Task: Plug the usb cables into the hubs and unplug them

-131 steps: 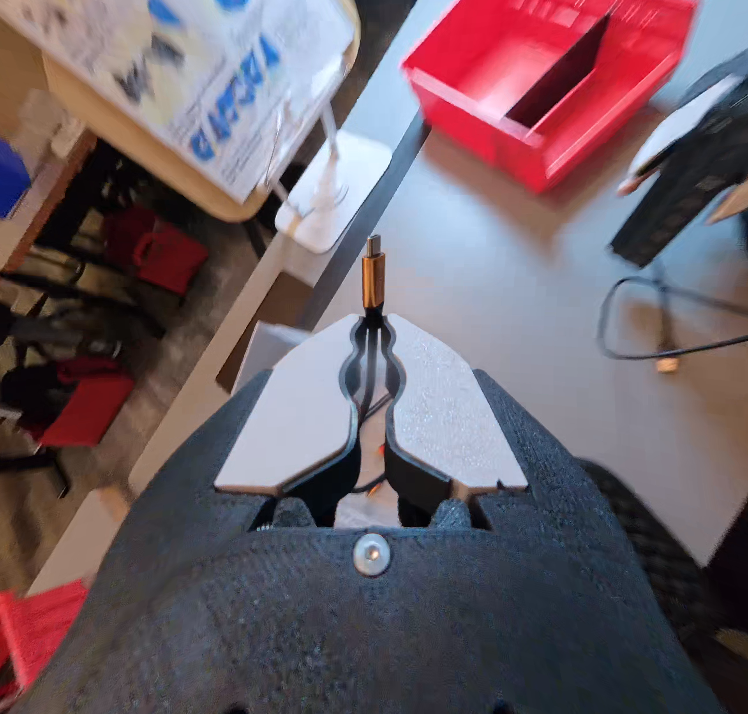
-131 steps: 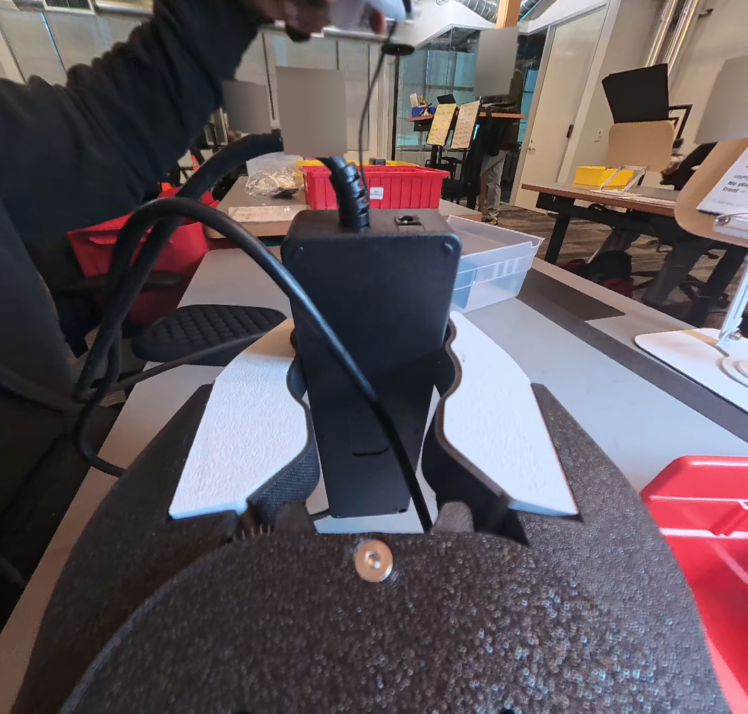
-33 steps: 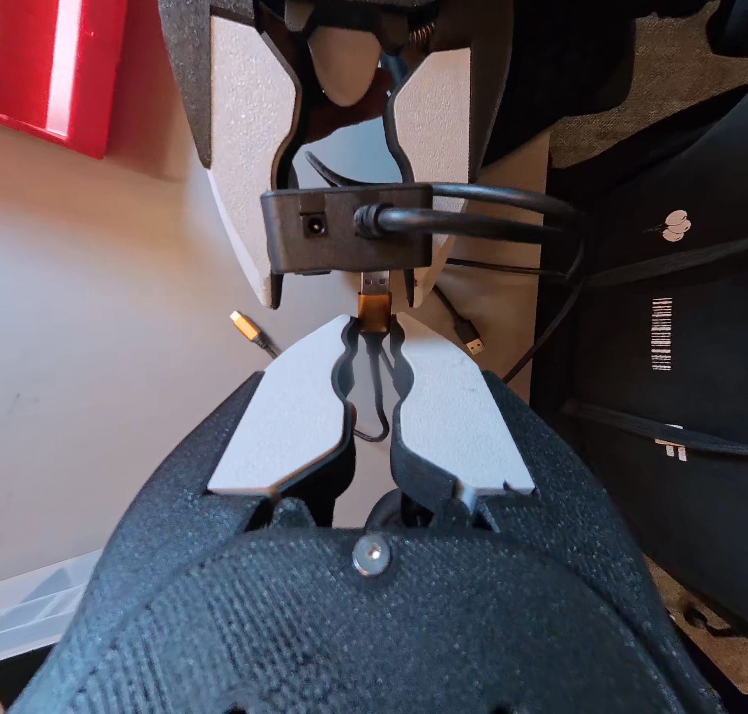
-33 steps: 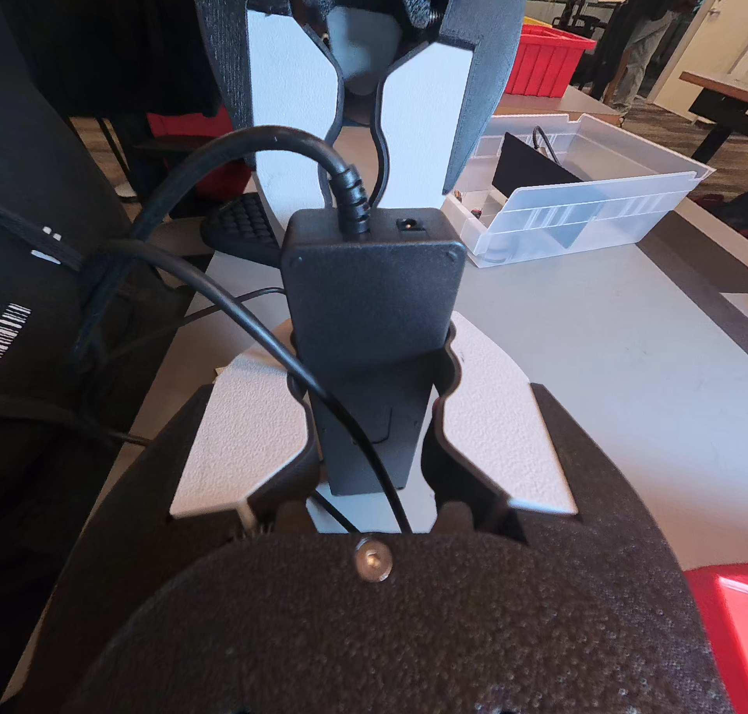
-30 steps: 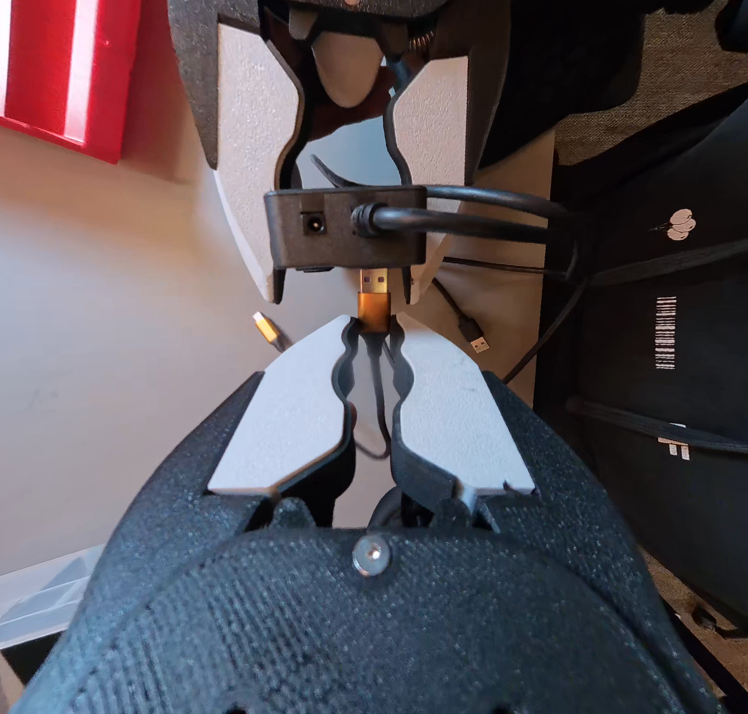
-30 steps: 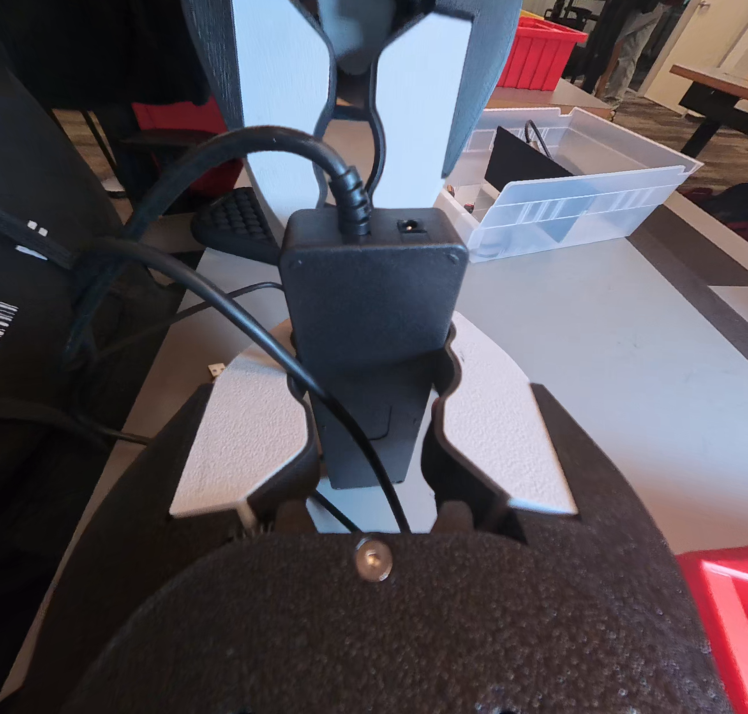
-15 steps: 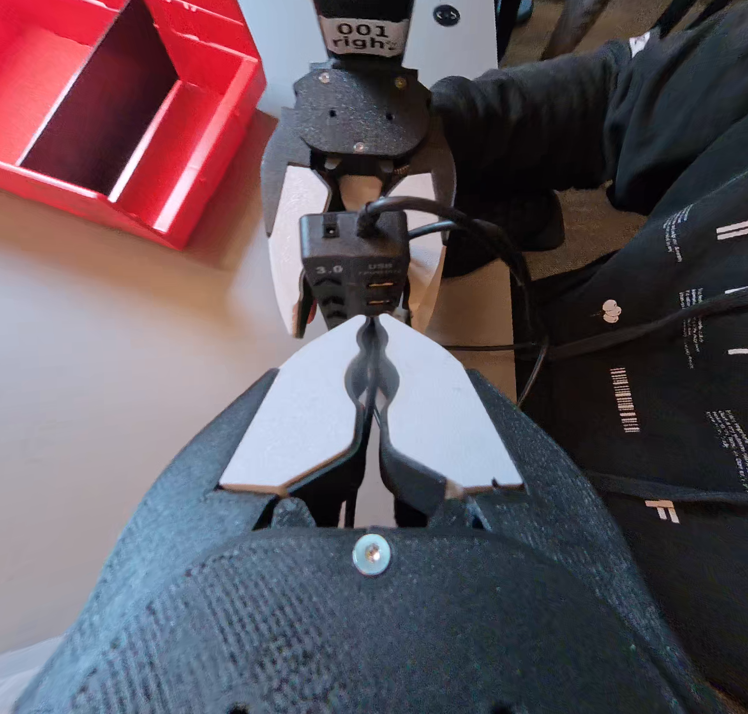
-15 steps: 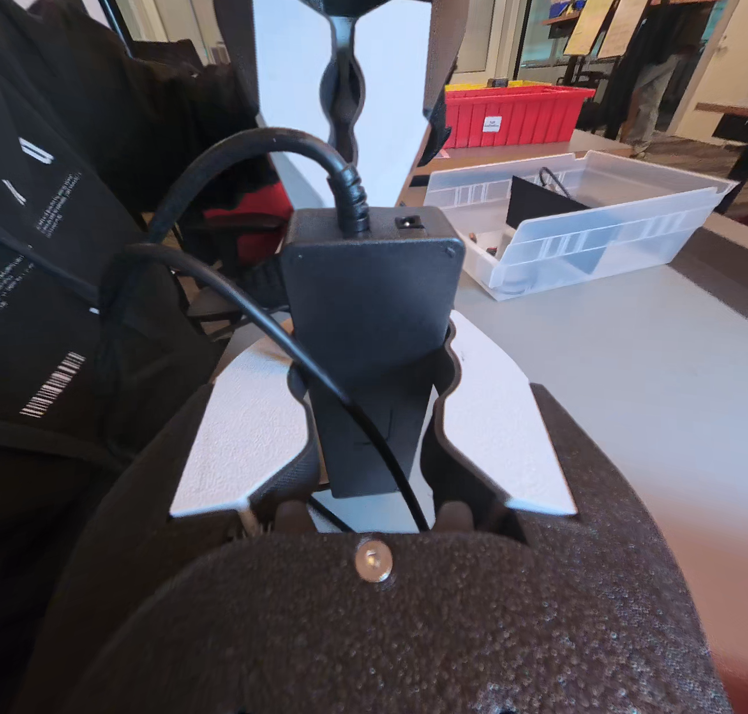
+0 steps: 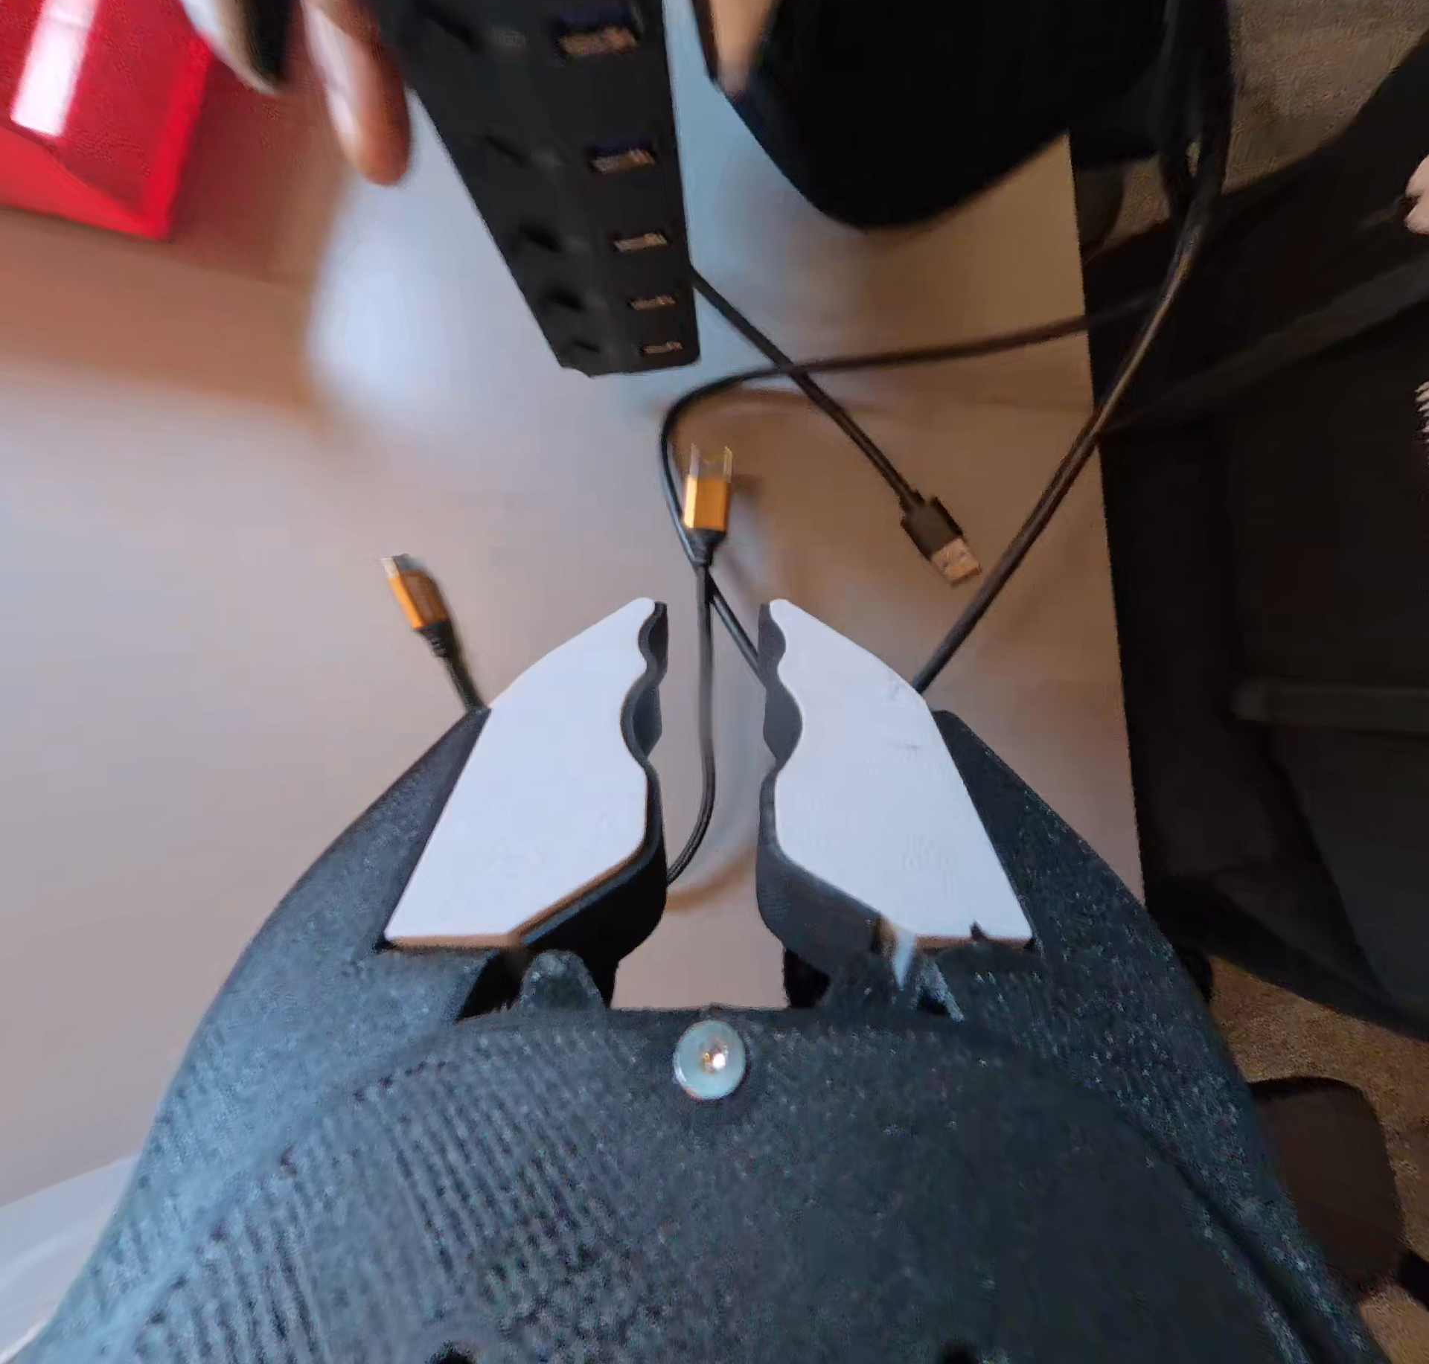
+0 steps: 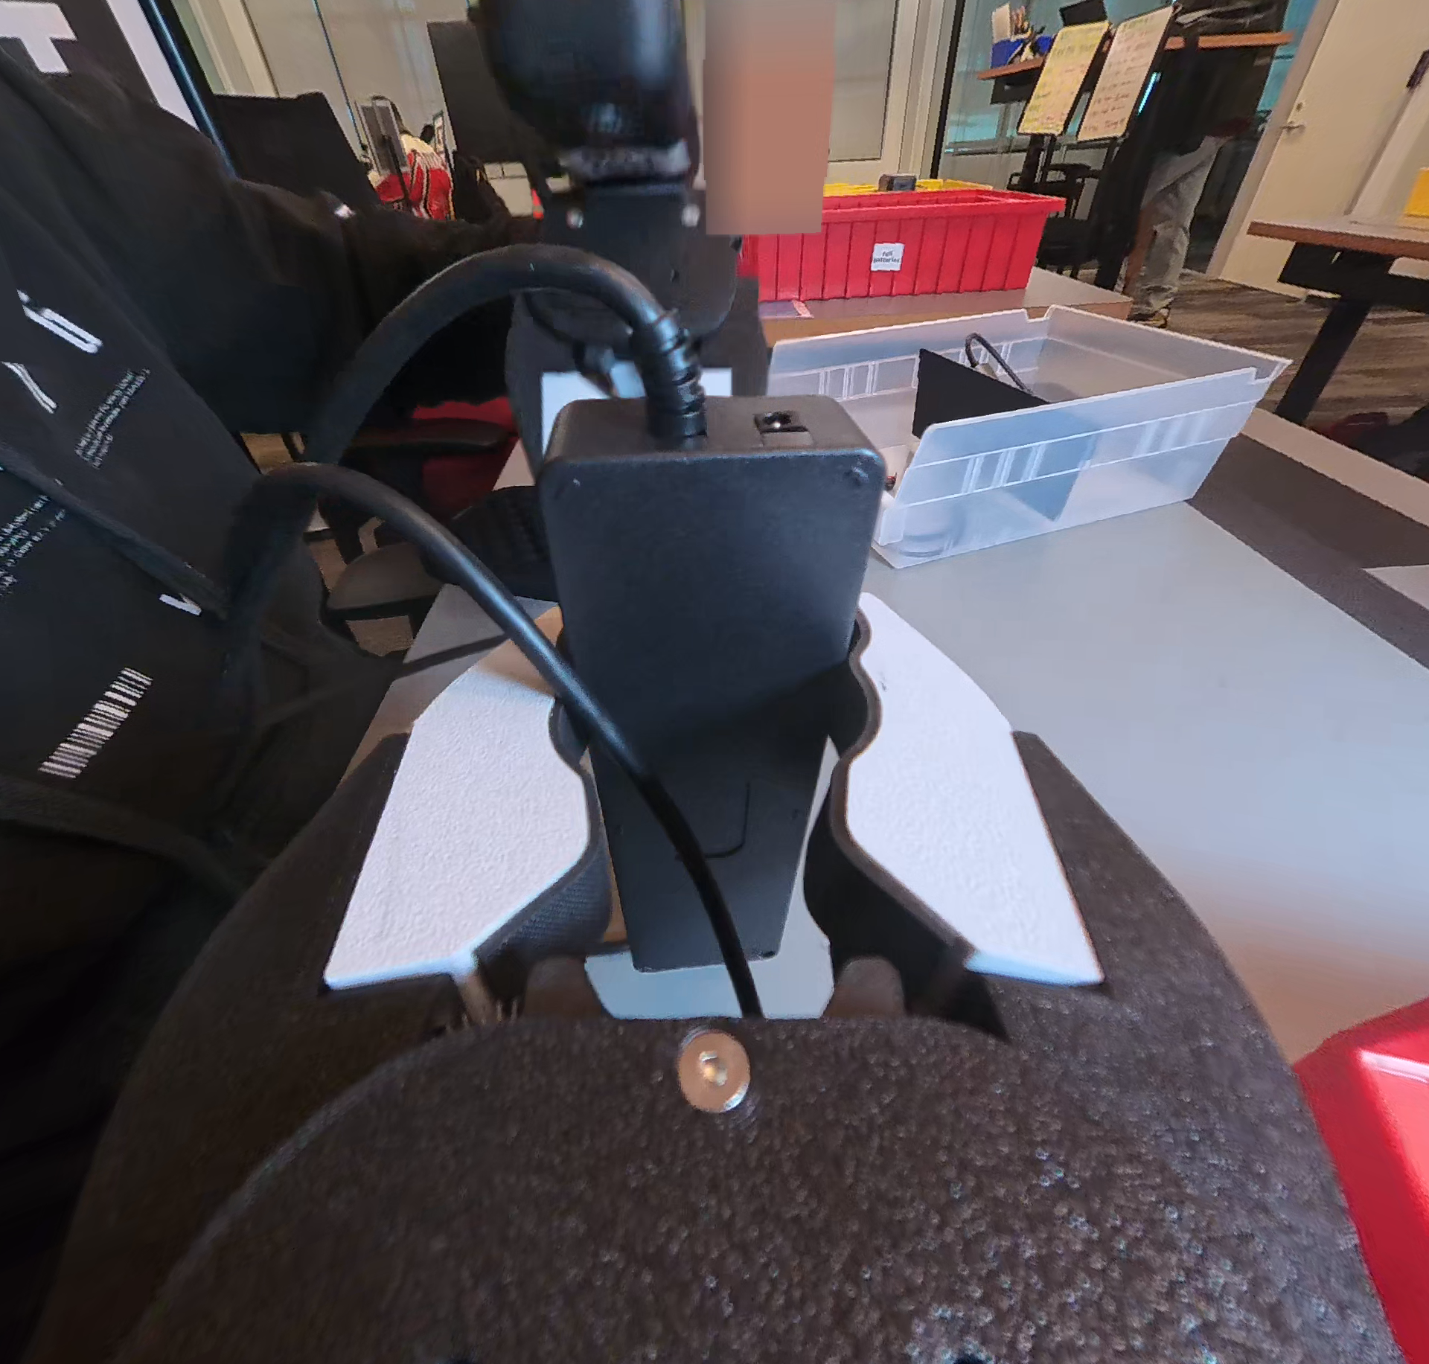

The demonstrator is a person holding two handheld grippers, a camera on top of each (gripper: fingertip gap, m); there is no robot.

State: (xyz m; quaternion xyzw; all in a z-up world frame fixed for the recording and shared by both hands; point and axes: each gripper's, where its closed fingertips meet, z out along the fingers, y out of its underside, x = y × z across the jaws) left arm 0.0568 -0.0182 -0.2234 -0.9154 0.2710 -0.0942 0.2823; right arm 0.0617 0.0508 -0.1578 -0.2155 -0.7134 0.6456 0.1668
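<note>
two black textured grippers with pale flat finger plates

left gripper (image 9: 711, 623) and right gripper (image 10: 707, 677) each carry a silver screw at the base; the wearer's black garment (image 10: 116, 554) bears white printed markings.

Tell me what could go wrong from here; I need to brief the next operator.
The left gripper is open, and the orange USB plug lies loose on the table with its thin cable between the jaws: closing could pinch it. The hub's cords loop near the right gripper and may snag.
</note>
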